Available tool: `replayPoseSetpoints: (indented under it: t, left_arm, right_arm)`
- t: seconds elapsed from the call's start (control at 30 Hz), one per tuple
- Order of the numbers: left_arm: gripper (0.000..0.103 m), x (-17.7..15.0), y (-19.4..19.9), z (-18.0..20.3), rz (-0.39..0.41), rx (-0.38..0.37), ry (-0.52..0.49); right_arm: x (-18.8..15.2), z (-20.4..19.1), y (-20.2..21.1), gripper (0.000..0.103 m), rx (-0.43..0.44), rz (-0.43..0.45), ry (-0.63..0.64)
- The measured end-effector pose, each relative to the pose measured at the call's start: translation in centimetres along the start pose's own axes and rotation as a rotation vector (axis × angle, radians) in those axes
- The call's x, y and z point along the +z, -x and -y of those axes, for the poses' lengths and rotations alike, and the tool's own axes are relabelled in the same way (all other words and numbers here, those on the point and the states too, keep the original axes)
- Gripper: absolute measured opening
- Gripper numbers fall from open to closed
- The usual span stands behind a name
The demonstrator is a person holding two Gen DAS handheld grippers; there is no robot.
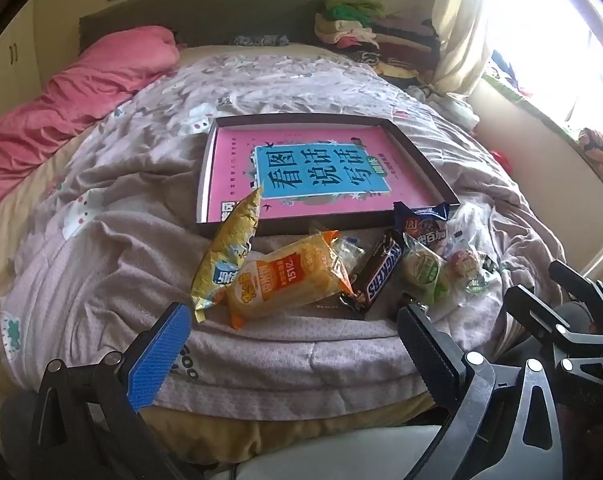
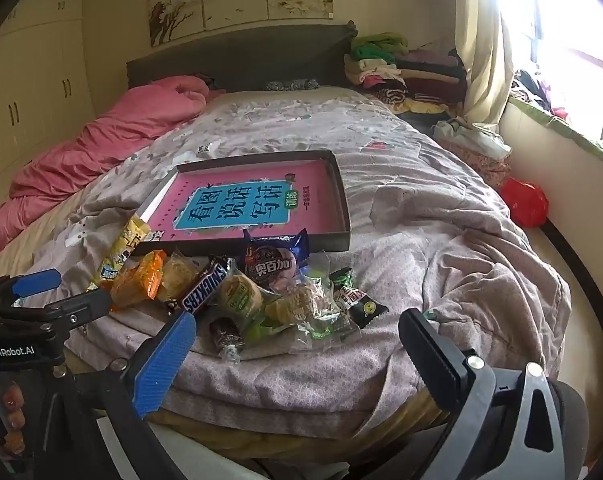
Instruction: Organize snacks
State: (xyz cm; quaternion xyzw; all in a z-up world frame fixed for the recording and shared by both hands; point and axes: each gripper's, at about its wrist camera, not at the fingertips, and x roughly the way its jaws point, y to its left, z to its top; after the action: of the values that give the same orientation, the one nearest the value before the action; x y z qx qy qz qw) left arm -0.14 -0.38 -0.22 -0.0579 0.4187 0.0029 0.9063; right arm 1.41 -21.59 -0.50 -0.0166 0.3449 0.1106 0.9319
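Note:
A heap of snacks lies on the bed's near end: a long yellow packet (image 1: 229, 252), an orange packet (image 1: 289, 276), a Snickers bar (image 1: 381, 276), a green-wrapped cake (image 1: 423, 270) and a blue biscuit pack (image 1: 425, 228). Behind them sits a shallow dark box tray (image 1: 301, 118) with a pink book in it. My left gripper (image 1: 293, 344) is open and holds nothing, just short of the orange packet. My right gripper (image 2: 299, 356) is open too, in front of the Snickers bar (image 2: 205, 288), a small chocolate (image 2: 225, 334) and a dark green candy (image 2: 357, 296). The tray (image 2: 343, 200) lies beyond.
A pink duvet (image 1: 73, 104) is bunched along the bed's left side. Folded clothes (image 2: 397, 68) are stacked at the headboard's right. A red bag (image 2: 525, 200) lies on the floor by the window wall. The lilac quilt (image 2: 441, 240) is rumpled to the right of the snacks.

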Motion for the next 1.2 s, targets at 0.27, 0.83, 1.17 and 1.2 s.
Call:
replayPoseSetpoints:
  t: [0.27, 0.83, 1.17, 1.2]
  left_arm:
    - [0.103, 0.00, 0.28, -0.04, 0.009, -0.003, -0.002]
    - [0.103, 0.00, 0.42, 0.40, 0.013, -0.010, -0.022]
    - [0.103, 0.04, 0.46, 0.58, 0.012, -0.017, -0.029]
    - [0.103, 0.03, 0.43, 0.60, 0.011, -0.016, -0.030]
  right_arm:
    - [-0.04, -0.02, -0.32, 0.102, 0.005, -0.010, -0.001]
    - [0.04, 0.04, -0.30, 0.102, 0.004, 0.007, -0.009]
    - [0.10, 0.29, -0.19, 0.102, 0.002, 0.008, -0.018]
    - [0.10, 0.29, -0.20, 0.102, 0.002, 0.007, -0.018]
